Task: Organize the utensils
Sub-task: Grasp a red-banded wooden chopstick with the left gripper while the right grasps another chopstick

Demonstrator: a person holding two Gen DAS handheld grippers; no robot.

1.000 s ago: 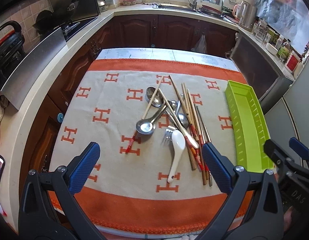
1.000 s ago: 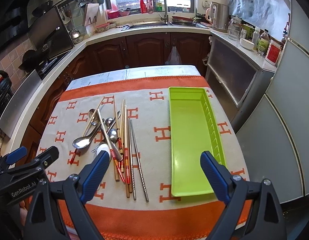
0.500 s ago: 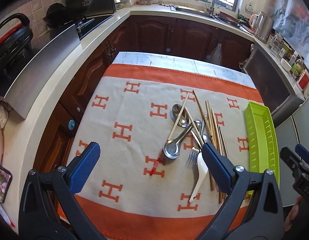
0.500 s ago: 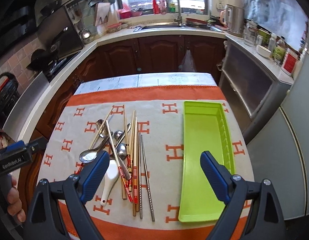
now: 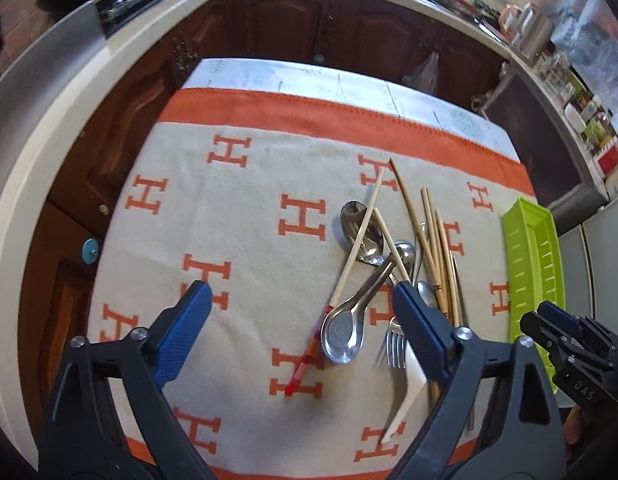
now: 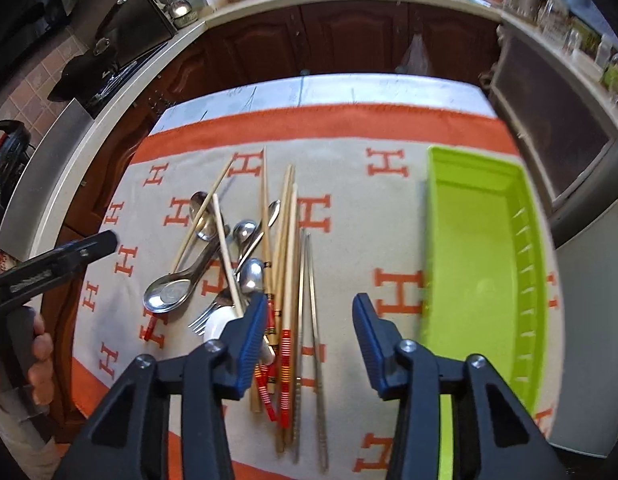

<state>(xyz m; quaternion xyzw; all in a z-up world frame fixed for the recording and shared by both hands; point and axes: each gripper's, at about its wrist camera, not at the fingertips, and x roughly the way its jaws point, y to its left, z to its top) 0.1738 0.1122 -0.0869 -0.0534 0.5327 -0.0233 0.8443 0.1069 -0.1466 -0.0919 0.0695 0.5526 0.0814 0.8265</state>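
Observation:
A pile of utensils lies on the cloth: wooden chopsticks, steel chopsticks, a metal soup spoon, a fork and a white ceramic spoon. The lime green tray stands empty to the right of the pile. My left gripper hovers over the pile's left side, its jaws closing a little, with the soup spoon below the gap. My right gripper hangs over the pile's right edge. Its jaws are closing, half narrowed, with the steel chopsticks beneath the gap and the pads touching nothing.
A beige and orange cloth with H marks covers the small table. Dark wood cabinets and a pale counter curve around it. A hand holds the left gripper at the left edge of the right wrist view.
Both grippers have come down and closer to the pile. The right jaws have narrowed to about half their earlier width. The left jaws have narrowed slightly.

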